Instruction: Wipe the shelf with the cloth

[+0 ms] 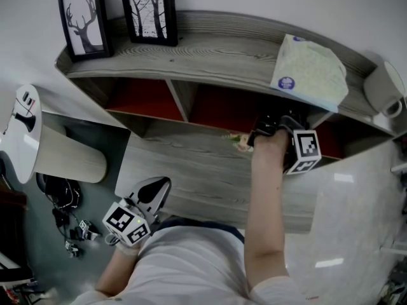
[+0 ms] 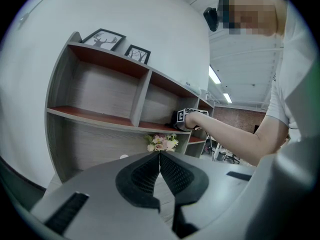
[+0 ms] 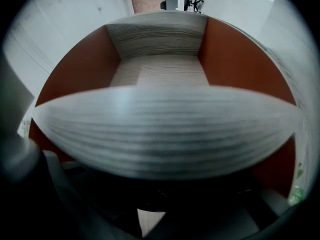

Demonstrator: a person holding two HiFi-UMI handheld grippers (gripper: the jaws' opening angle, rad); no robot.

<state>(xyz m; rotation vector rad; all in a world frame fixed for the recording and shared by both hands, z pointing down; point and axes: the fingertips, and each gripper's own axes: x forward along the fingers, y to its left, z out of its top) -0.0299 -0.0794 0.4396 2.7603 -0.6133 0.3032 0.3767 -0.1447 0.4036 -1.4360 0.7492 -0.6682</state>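
Cloth on the top board, your right gripper one level under it

The pale folded cloth with a round blue label [image 1: 311, 72] lies on the top board of the grey wood-grain shelf with red-brown inner walls [image 1: 210, 49]. It is above and a little to the right of your right gripper [image 1: 273, 129], and its long side runs slantwise toward the front edge. That gripper reaches into the compartment below with jaws closed and nothing visible between them. Your left gripper [image 1: 156, 189] hangs low near your waist, jaws together and empty, so the right one is nearer. Only the head view shows the cloth; the right gripper view gives just a blurred board edge and the compartment behind it
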